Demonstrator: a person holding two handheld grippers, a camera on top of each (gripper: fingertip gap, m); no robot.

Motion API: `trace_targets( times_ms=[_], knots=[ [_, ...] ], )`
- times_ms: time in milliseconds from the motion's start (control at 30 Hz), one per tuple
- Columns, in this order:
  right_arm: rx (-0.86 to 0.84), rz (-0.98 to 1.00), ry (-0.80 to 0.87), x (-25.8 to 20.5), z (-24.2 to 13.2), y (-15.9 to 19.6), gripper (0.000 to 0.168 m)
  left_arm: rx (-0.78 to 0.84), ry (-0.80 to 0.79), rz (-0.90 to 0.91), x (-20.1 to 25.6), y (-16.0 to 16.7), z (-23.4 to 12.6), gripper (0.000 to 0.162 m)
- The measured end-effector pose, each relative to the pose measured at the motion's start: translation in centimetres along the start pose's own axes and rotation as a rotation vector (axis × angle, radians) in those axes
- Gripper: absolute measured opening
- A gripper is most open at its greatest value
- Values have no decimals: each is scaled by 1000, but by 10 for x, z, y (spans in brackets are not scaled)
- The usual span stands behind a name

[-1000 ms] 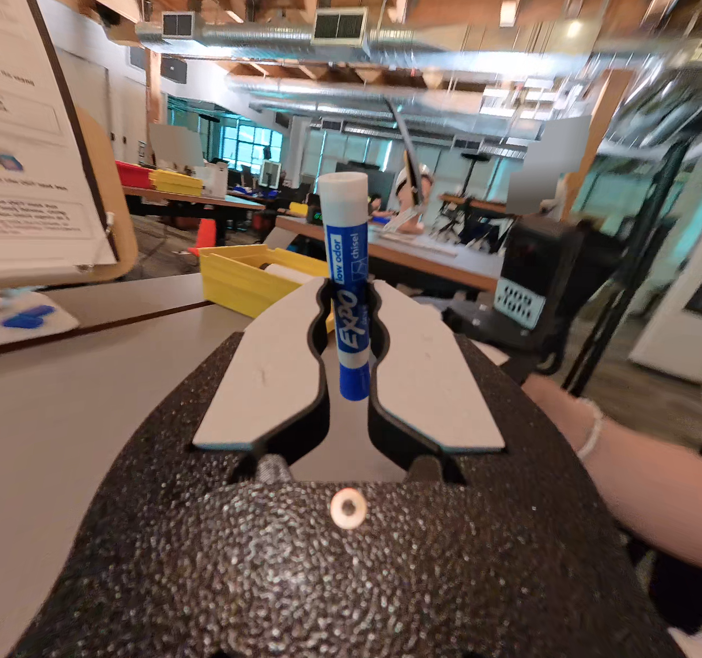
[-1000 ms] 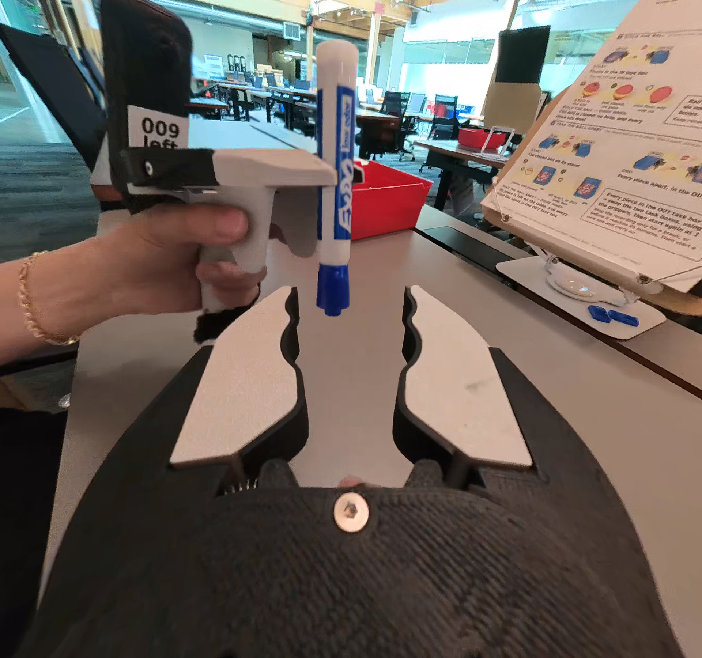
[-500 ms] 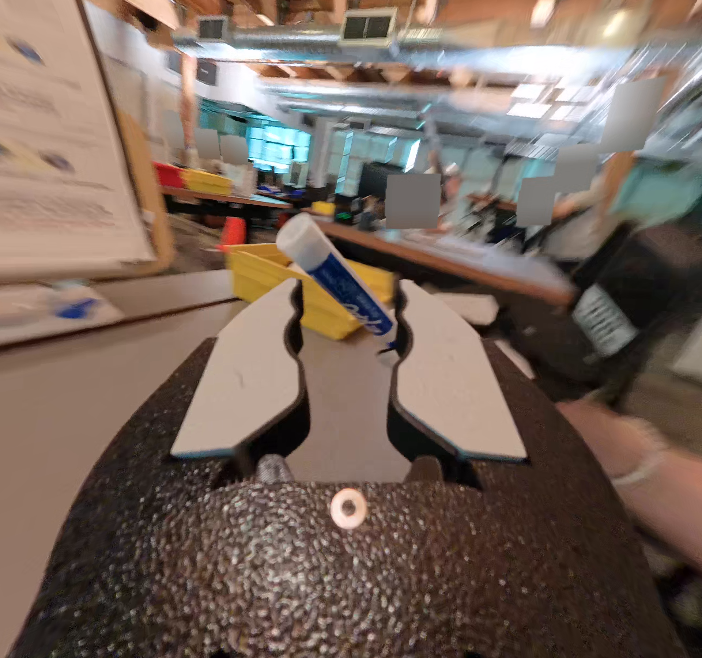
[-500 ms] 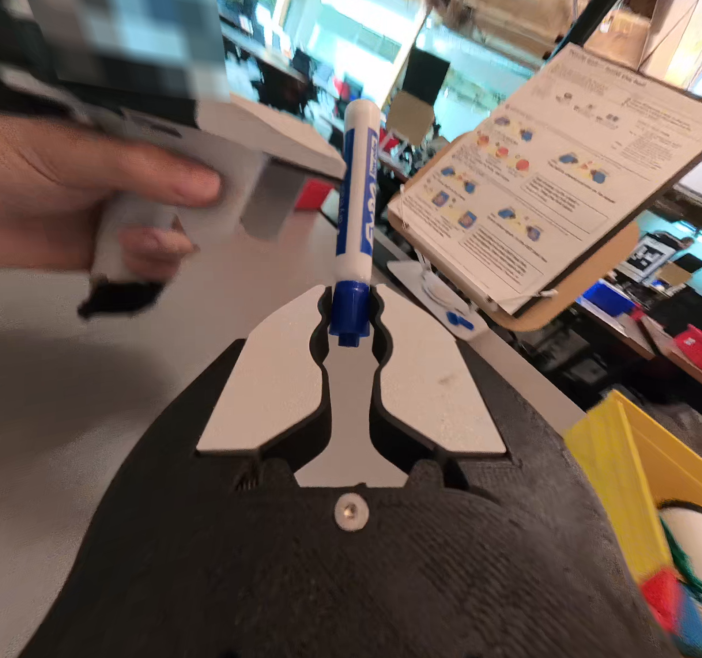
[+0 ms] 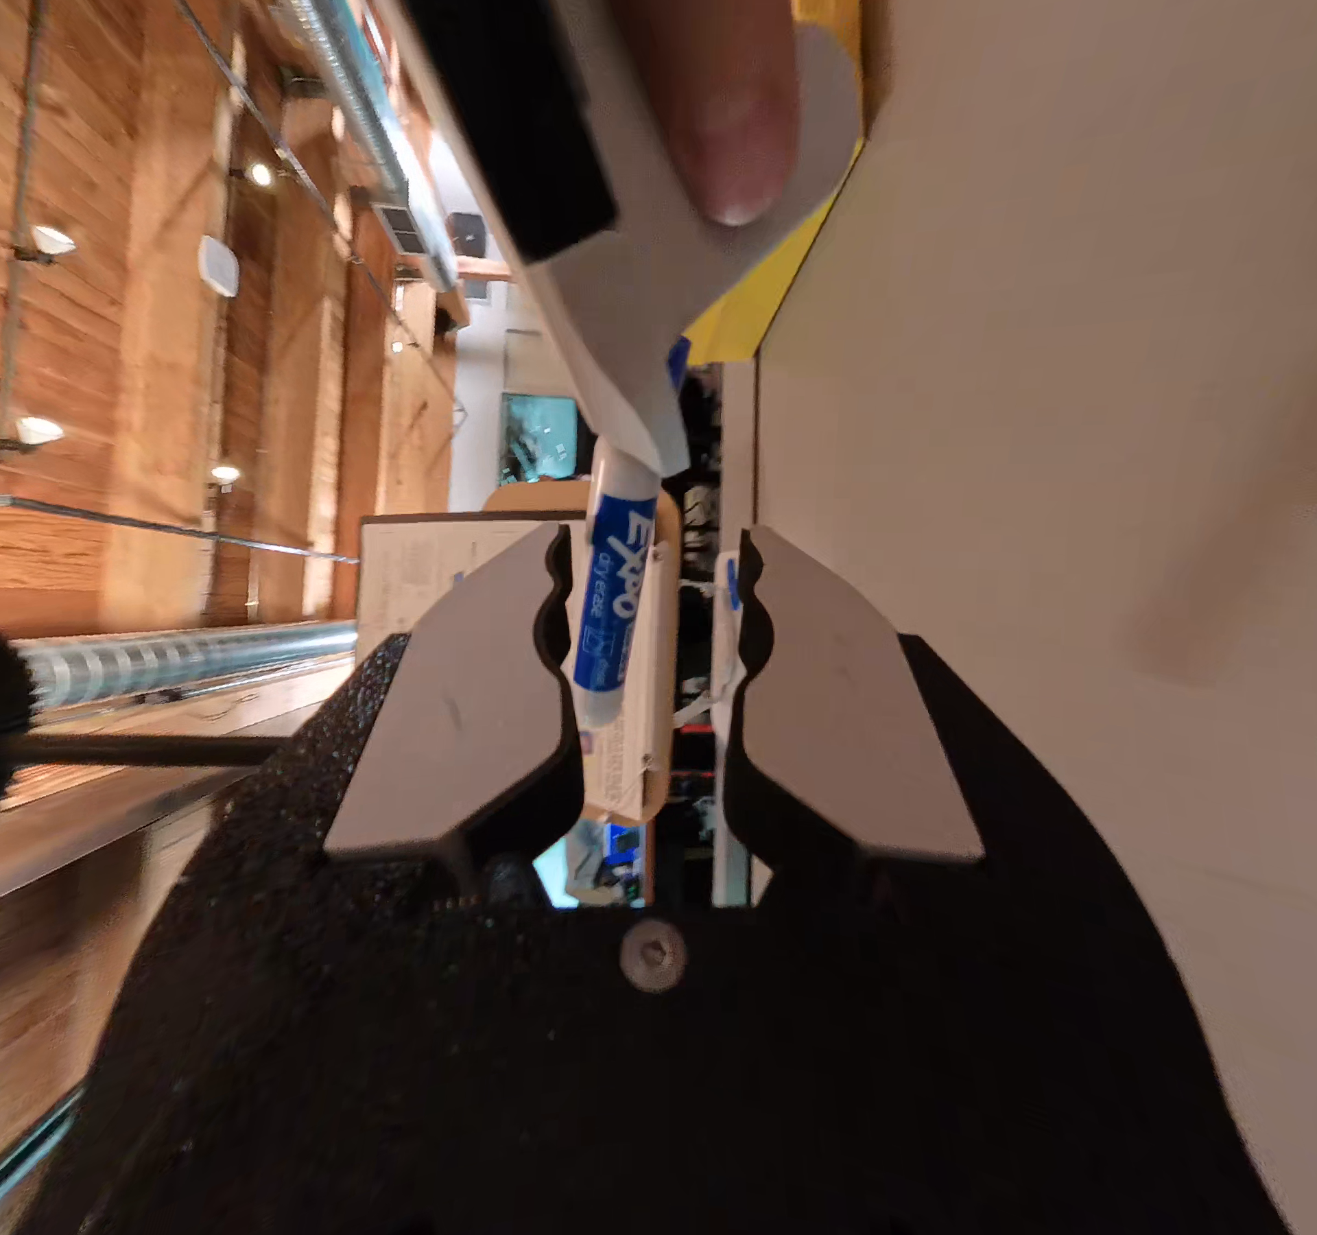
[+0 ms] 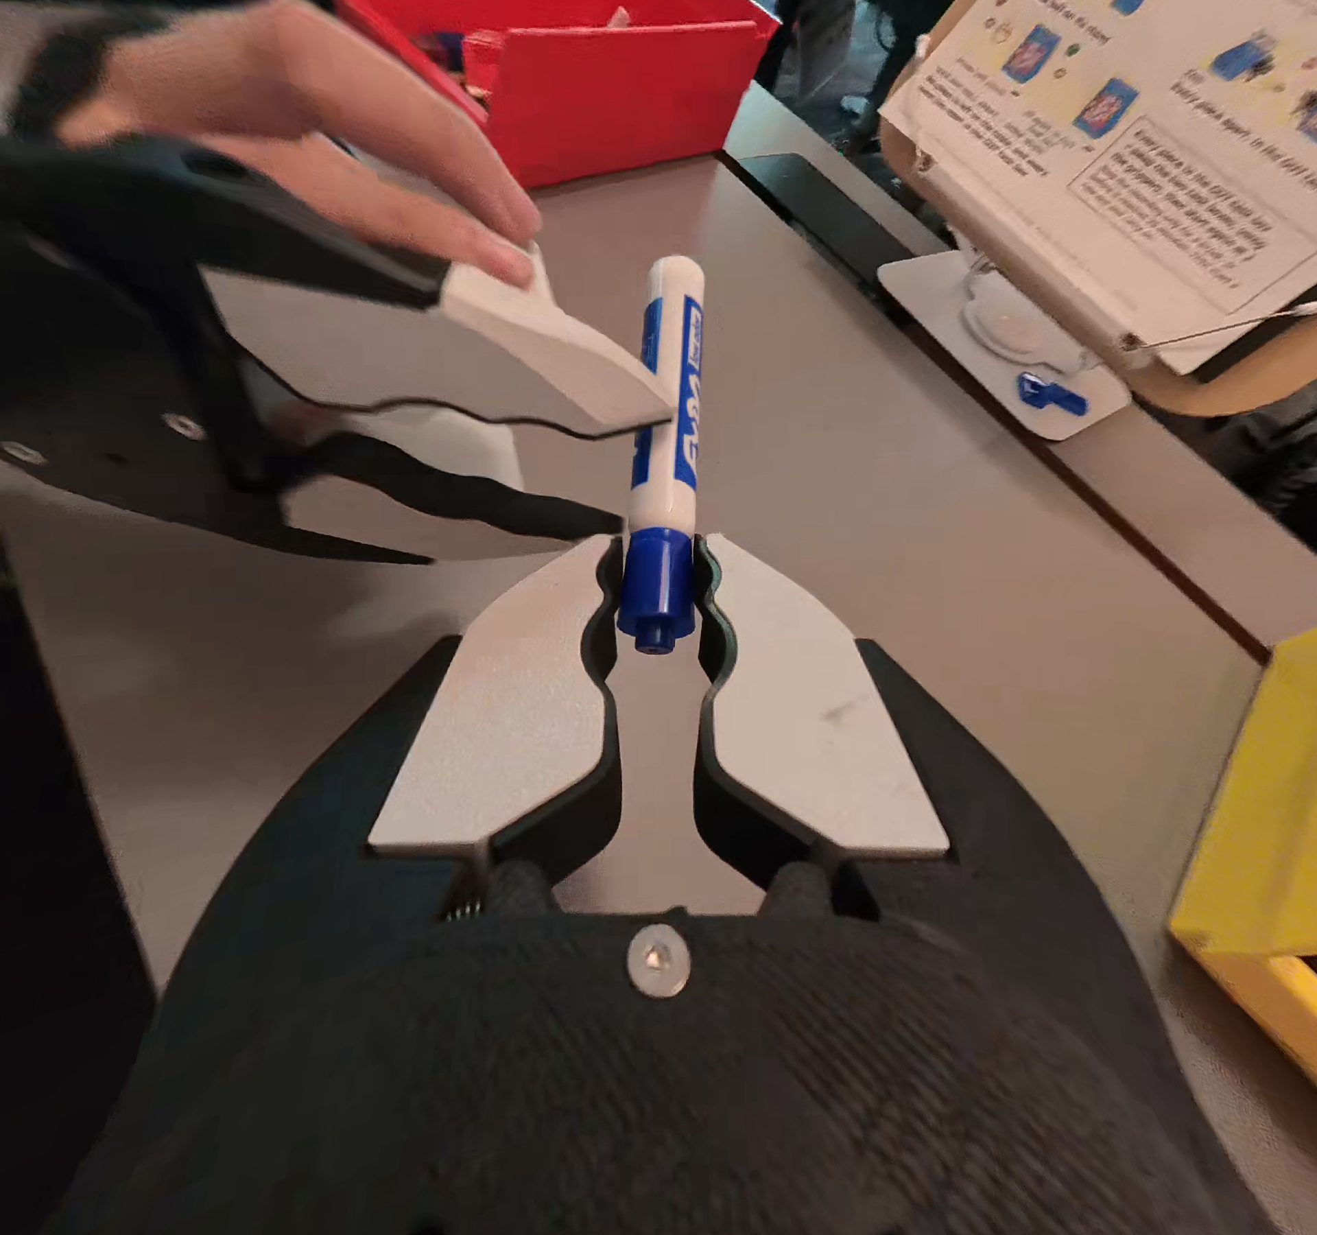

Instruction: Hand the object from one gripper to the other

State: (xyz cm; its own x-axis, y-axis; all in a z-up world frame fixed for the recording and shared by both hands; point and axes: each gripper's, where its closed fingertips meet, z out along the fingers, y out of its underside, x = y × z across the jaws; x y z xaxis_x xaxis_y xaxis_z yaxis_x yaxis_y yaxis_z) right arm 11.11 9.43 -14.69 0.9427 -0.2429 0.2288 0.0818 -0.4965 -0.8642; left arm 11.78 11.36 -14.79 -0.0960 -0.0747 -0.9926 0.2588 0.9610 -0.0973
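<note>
Blue cap of the marker [image 6: 657, 584] sits pinched between the right gripper's [image 6: 656, 559] narrow jaws, white barrel pointing up. Left gripper [image 5: 652, 602] is spread wide, marker near its left finger. Red bin [image 6: 613, 89] and yellow bin [image 6: 1254, 837] flank the table [image 6: 891, 559]; contents unclear.

One marker [image 6: 666, 409], two grippers [image 6: 656, 545] [image 5: 652, 552], one red bin [image 6: 613, 67], one yellow bin [image 6: 1254, 837].

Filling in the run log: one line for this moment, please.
stage: handover done | right gripper: shut on marker cap | left gripper: open beside marker | table
</note>
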Motion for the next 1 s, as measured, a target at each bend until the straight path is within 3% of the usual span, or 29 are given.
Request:
trace_targets(
  times_ms=[67,133,300,367,500,633,700,900,967,1000],
  knots=[
    [29,45,-68,-8,-1,-4,18,-33,-48,42,0,3,4,41],
    [55,87,-106,-11,-1,-7,18,-45,-75,43,-1,5,4,20],
    [240,73,-110,-9,-11,-30,22,-17,-160,-141,-19,8,0,18],
    [355,60,-92,-3,-21,-44,42,-1,-154,-310,-26,15,-1,18],
    [502,25,-34,13,-33,-53,50,132,-58,-884,-42,21,-5,18],
    [514,-11,-34,10,-16,-42,50,345,91,-1483,-61,15,-13,18],
    [527,-30,-15,2,-7,-43,51,394,122,-1637,-65,15,-15,19],
    [464,-288,247,-9,17,-42,48,468,180,-1952,-65,7,-15,18],
    [486,-336,343,-7,12,-46,37,492,213,-2036,-64,3,-15,18],
    [481,-358,366,-7,11,-46,22,506,215,-2068,-64,3,-15,19]
  ],
)
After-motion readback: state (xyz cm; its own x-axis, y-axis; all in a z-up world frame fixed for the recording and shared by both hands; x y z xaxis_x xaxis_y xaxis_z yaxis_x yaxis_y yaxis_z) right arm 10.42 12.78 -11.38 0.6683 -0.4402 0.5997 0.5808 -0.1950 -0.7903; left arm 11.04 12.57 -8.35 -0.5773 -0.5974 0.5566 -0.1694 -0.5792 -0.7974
